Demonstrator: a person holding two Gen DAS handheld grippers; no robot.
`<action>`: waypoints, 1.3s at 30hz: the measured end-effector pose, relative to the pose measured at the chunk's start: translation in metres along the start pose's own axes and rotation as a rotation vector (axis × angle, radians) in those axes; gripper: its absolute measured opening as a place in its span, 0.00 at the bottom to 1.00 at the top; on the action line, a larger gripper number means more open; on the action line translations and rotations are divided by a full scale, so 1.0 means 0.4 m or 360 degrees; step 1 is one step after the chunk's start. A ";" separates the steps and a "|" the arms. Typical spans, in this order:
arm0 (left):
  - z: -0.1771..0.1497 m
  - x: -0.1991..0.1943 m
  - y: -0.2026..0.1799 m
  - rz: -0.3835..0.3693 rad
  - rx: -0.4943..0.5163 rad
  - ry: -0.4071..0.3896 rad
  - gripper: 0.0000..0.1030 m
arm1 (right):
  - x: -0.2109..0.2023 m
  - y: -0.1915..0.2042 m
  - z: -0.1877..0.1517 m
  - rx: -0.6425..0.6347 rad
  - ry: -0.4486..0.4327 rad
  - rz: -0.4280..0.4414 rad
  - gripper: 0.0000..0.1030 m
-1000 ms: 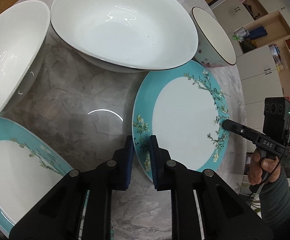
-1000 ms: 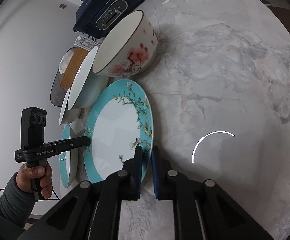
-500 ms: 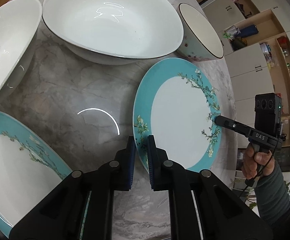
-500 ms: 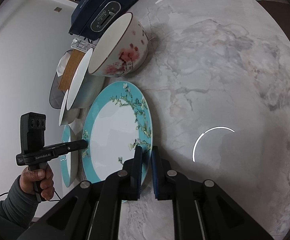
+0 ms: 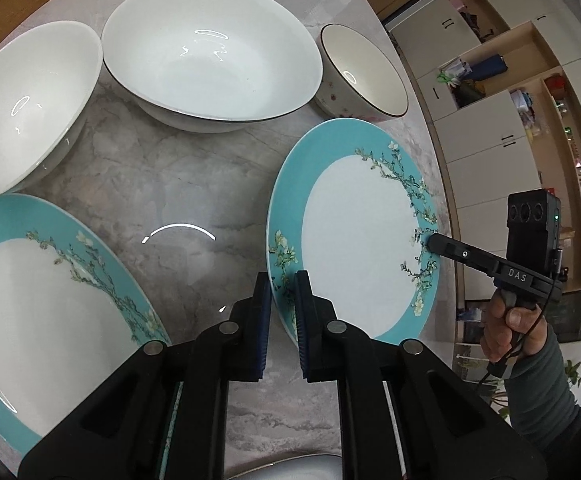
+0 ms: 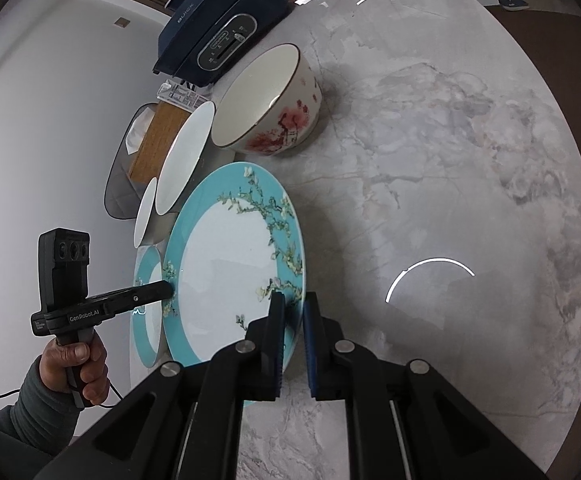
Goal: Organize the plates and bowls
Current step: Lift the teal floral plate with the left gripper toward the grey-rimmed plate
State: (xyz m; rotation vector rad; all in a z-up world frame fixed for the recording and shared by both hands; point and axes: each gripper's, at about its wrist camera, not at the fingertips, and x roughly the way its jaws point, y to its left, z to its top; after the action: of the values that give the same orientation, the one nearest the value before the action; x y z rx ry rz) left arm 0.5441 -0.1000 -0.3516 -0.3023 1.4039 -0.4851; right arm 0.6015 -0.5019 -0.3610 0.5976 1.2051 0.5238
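While both grippers clamp its rim from opposite sides, the teal plate (image 5: 354, 236) with a white centre and blossom branches sits tilted above the marble table (image 5: 158, 184), between the two hands. The left gripper (image 5: 283, 304) has its blue pads closed on the plate's near edge in the left wrist view, and the right gripper (image 6: 293, 320) pinches the opposite edge, its jaws shut on the rim with the thin edge running between the pads. In the left wrist view the tip of the right gripper meets the plate's far rim, held by the right hand (image 5: 506, 332) in a grey sleeve. In the right wrist view the left hand (image 6: 76, 364) holds the other tool at the plate's far side.

A second teal plate (image 5: 46, 312) of the same pattern lies flat on the table to the left. Beyond the plates stand a large white bowl (image 5: 210, 60), another white bowl (image 5: 22, 108) beside it at the left, and a smaller bowl with pink flowers (image 6: 270, 100) at the right. A dark blue appliance (image 6: 222, 28) rests farther back near the wall, and cupboards (image 5: 502, 128) fill the room's far side.
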 end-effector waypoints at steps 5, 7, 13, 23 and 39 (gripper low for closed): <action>0.001 -0.009 0.000 -0.0019 -0.0004 -0.0033 0.09 | -0.028 0.036 -0.022 -0.0022 -0.0019 0.0002 0.11; 0.002 -0.015 0.003 -0.0029 -0.0002 -0.0044 0.09 | -0.040 0.054 -0.038 -0.0028 -0.0024 0.0009 0.11; -0.007 -0.034 0.008 -0.0050 0.0008 -0.0081 0.09 | -0.068 0.111 -0.095 -0.0046 -0.0038 0.0017 0.11; 0.001 -0.019 0.004 -0.0054 -0.0013 -0.0105 0.09 | -0.083 0.186 -0.198 -0.0073 -0.0033 0.0018 0.11; -0.153 -0.073 0.039 -0.0056 -0.0022 -0.0117 0.09 | -0.062 0.288 -0.370 -0.0094 -0.0026 0.0028 0.11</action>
State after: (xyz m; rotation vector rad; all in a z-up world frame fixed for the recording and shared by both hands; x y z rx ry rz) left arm 0.4835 -0.0674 -0.3431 -0.3529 1.3328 -0.4888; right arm 0.4459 -0.4120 -0.3015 0.5618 1.1659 0.5667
